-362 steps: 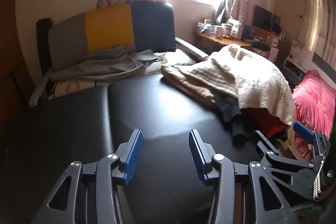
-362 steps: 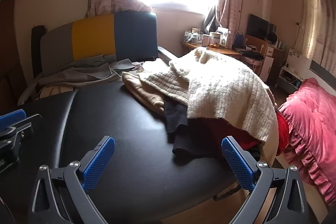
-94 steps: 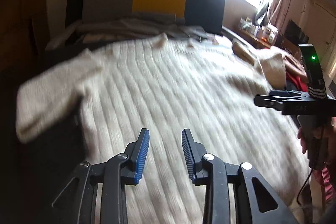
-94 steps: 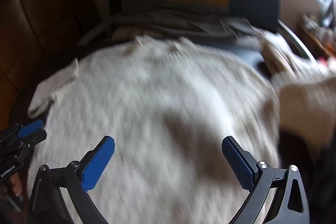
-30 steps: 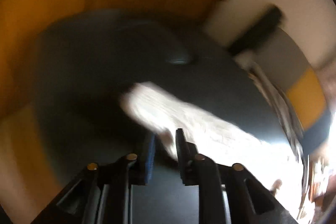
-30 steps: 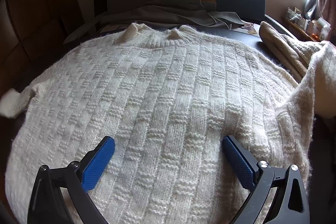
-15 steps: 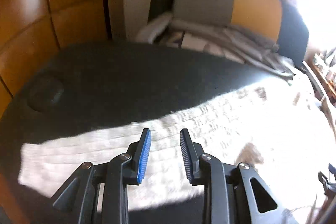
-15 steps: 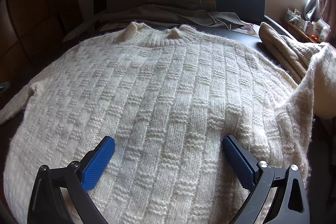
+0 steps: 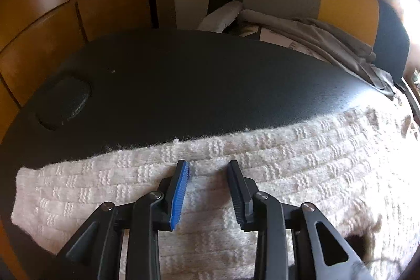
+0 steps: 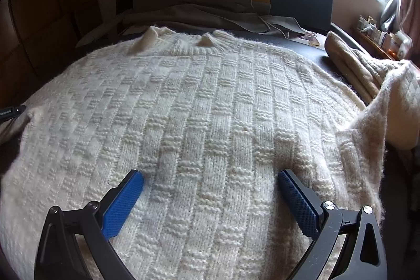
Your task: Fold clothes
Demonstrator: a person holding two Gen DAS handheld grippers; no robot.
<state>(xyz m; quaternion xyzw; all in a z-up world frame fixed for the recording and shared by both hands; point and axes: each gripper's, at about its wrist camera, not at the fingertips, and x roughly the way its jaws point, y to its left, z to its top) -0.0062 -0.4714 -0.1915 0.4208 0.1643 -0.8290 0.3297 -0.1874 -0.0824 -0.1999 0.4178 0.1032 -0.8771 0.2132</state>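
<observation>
no legible text, white lettering on black part at left edge too small

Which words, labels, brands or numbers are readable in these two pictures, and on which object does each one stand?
No text can be read.
White lettering on the black device at the left edge of the right wrist view: too small and blurred.
Bottles and boxes on the far shelf: labels too small.
</observation>
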